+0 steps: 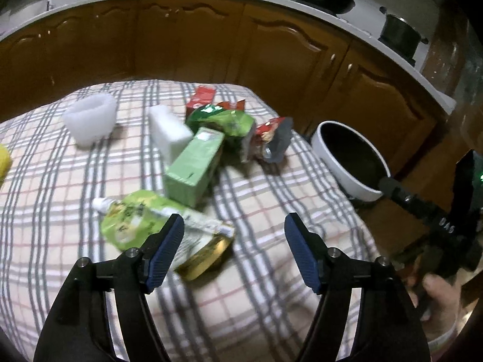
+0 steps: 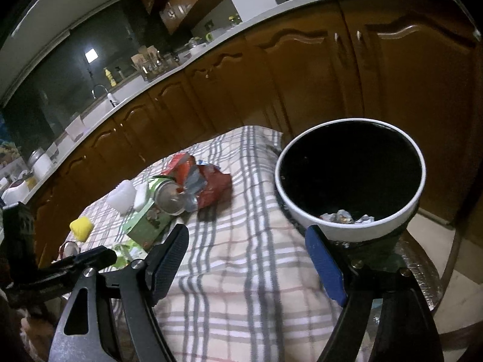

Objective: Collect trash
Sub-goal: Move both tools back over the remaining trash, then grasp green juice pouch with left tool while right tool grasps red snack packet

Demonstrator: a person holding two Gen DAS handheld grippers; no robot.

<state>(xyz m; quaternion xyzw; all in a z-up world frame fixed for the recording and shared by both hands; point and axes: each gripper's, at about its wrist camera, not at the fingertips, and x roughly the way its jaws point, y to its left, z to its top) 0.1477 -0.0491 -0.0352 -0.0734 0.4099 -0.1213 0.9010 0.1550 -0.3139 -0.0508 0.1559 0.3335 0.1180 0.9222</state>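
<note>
The left hand-held gripper (image 1: 234,241) hangs over a tabletop covered by a grey-and-pink plaid cloth (image 1: 256,271), its blue-padded jaws spread apart with nothing between them. Just beyond its left finger lies a crumpled light-green foil pouch with a gold lining (image 1: 160,229). Farther off a pale green rectangular carton (image 1: 193,169) lies on its side, touching a white foam block (image 1: 169,135) at its left. Behind them are piled a dark green glossy snack bag (image 1: 229,120), a red carton (image 1: 200,98) and a torn red wrapper with a silver lining (image 1: 271,138). A white translucent plastic cup (image 1: 90,117) stands at the far left, apart from the pile. A round white bin with a black interior (image 2: 350,178) stands beside the tabletop's right edge; crumpled silvery scraps (image 2: 347,217) lie at its bottom. The right hand-held gripper (image 2: 247,256) is likewise released and empty, hovering above the cloth near the bin, its right finger overlapping the bin's near wall in the right wrist view. A yellow ribbed object (image 2: 81,226) lies at the left edge of the cloth.
</note>
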